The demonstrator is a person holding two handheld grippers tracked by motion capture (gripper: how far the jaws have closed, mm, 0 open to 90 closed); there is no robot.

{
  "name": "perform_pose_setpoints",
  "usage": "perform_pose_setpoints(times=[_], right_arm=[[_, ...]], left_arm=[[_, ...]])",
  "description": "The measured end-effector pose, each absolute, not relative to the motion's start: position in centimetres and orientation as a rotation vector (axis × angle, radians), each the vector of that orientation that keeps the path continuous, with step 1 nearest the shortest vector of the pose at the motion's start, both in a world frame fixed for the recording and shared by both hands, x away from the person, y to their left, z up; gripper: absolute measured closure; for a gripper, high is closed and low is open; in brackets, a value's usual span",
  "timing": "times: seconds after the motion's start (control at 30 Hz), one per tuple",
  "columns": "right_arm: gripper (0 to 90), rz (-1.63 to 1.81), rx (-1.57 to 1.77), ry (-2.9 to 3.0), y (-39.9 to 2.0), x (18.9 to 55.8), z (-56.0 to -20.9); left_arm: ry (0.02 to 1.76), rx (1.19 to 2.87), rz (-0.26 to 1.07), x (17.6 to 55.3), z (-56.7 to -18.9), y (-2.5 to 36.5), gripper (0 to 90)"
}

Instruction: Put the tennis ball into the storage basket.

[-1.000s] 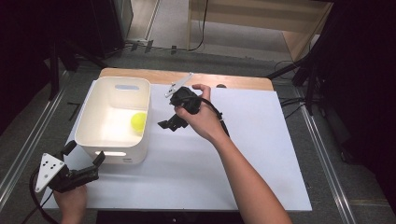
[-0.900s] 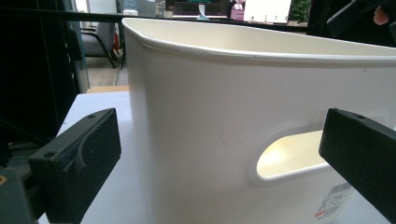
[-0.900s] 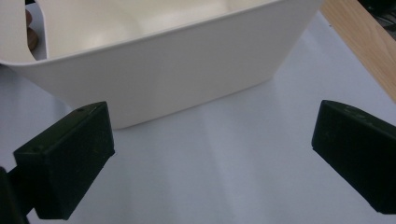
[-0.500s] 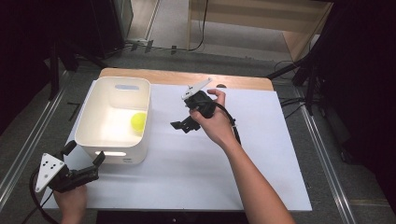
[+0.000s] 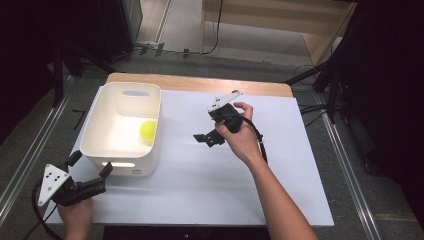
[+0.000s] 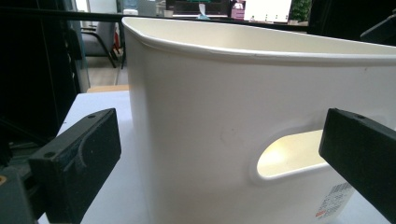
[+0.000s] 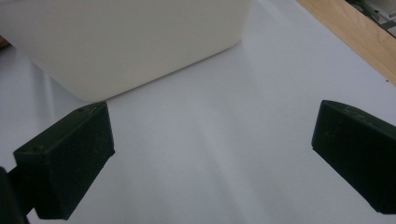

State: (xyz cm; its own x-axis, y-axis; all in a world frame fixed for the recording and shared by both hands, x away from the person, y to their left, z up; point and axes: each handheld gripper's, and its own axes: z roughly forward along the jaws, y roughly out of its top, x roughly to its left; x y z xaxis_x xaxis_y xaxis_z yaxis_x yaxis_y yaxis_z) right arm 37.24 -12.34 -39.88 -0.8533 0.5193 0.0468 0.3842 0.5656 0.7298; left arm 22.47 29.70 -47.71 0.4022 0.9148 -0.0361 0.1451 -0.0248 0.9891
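A white plastic bin stands at the table's left with a yellow ball inside, near its right wall. My left gripper is open at the table's front left corner, its jaws pointing at the bin's near wall. In the left gripper view the bin and its handle cutout sit just ahead of the open left gripper. My right gripper hovers open over the table's middle, right of the bin, holding nothing. In the right gripper view the right gripper faces bare table, with the bin farther off.
The white tabletop has a wooden strip along its far edge, also seen as the wooden strip in the right gripper view. Metal rails and cables lie on the floor on both sides. A barcode label is stuck on the bin's near wall.
My right gripper has moved to the right, away from the bin, staying open and empty. The left gripper, bin and ball have not moved.
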Motion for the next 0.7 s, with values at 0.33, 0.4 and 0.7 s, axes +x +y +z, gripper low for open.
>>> perform_pose_setpoints(times=[0.33,0.4,0.7], right_arm=[[0.0,1.181,0.810,2.593,-13.7,36.6,-40.8],[0.0,1.183,0.812,2.584,-13.9,36.5,-40.9],[0.0,1.214,0.857,2.542,-15.3,35.9,-41.2]], left_arm=[[0.998,1.480,0.819,22.5,-47.7,29.7,0.0],[0.998,1.478,0.818,22.5,-47.7,29.7,0.0],[0.997,1.479,0.820,22.5,-47.7,29.7,0.0]])
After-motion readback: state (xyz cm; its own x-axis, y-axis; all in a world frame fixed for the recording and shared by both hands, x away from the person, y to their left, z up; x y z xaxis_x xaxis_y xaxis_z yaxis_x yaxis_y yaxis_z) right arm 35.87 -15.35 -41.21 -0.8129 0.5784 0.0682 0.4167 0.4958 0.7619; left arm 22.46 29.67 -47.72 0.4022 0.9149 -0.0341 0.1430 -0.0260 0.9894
